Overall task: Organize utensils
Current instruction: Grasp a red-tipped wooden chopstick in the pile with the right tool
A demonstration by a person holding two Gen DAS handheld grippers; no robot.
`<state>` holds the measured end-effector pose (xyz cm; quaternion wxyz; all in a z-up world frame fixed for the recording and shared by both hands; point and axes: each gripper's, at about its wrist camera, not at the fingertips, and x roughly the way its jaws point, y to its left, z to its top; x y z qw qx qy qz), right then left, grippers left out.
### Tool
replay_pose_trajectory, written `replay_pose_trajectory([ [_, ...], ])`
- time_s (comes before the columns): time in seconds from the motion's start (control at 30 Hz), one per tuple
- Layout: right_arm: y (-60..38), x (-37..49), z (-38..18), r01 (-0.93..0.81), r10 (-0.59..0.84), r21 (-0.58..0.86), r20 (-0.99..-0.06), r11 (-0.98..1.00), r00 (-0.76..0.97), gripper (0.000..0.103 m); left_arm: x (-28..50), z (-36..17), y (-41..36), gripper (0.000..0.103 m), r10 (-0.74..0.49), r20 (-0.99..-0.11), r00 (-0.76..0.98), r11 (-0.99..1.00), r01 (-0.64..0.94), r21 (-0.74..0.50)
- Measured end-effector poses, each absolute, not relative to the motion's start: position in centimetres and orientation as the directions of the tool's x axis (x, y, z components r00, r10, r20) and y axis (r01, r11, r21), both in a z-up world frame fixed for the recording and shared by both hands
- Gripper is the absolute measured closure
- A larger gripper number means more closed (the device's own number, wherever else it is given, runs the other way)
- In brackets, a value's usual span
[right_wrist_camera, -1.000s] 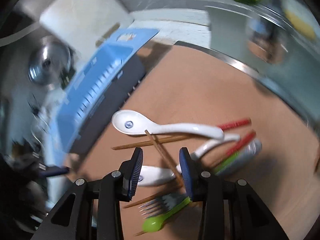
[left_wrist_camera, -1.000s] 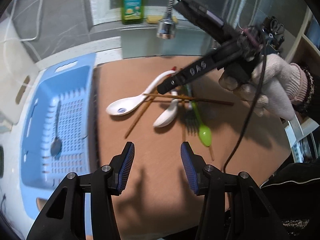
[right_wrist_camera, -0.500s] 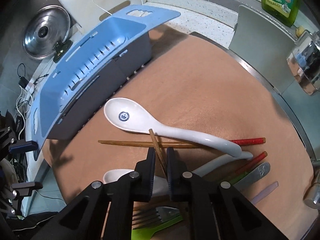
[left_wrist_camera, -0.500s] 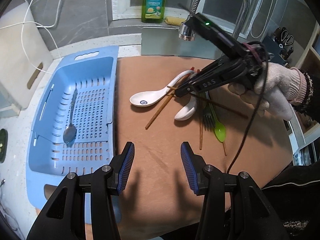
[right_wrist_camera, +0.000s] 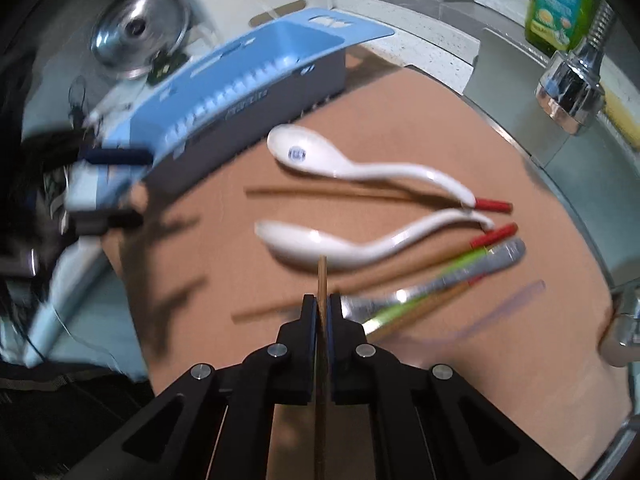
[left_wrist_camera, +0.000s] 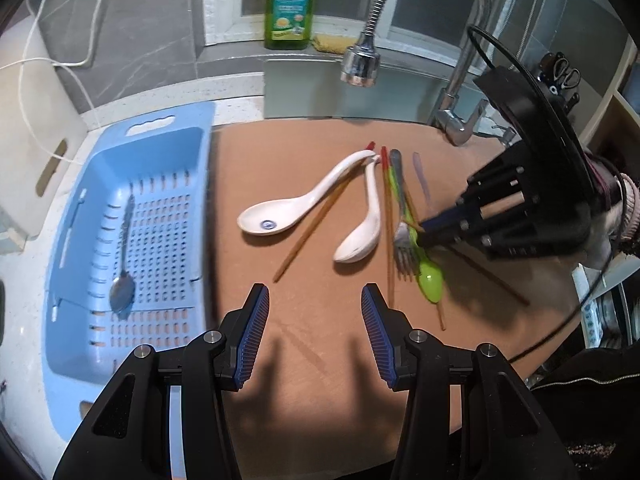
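The right gripper has its jaws clamped on a wooden chopstick, low centre of the right wrist frame. The left gripper hangs with jaws apart and empty over the brown worktop. Spoons, a fork and more chopsticks lie mid-frame; a metal spoon rests in the blue basket at left.
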<state>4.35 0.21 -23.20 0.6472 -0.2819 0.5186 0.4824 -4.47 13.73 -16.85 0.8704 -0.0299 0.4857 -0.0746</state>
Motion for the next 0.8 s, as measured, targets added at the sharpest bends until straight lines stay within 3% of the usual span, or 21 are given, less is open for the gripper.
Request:
replay_pose_trajectory([
  [0.3, -4.8, 6.8, -24.0, -0.846, 0.245, 0.084, -0.968, 0.526, 0.056, 0.097, -3.3, -17.2, 9.8, 0.056, -0.22, -0.851, 0.476, 0.968, 0.216, -0.129],
  [0.43, -8.3, 8.4, -23.5, -0.773, 0.238, 0.088, -0.968, 0.629, 0.084, 0.076, -2.1, -17.2, 8.3, 0.056, -0.246, -0.85, 0.465, 0.955, 0.268, -0.13],
  [0.63, -13.9, 7.1, -20.7, -0.603, 0.43, 0.334, -0.903, 0.724, 0.017, 0.076, -0.1, -17.1, 6.1, 0.056, -0.275, -0.853, 0.444, 0.93, 0.349, -0.118],
  [0.8, -16.8, 3.3, -22.8, -0.428, 0.503, 0.481, -0.862, 0.765, -0.07, 0.076, 2.8, -16.8, 3.3, 0.056, -0.284, -0.864, 0.416, 0.886, 0.459, -0.07],
])
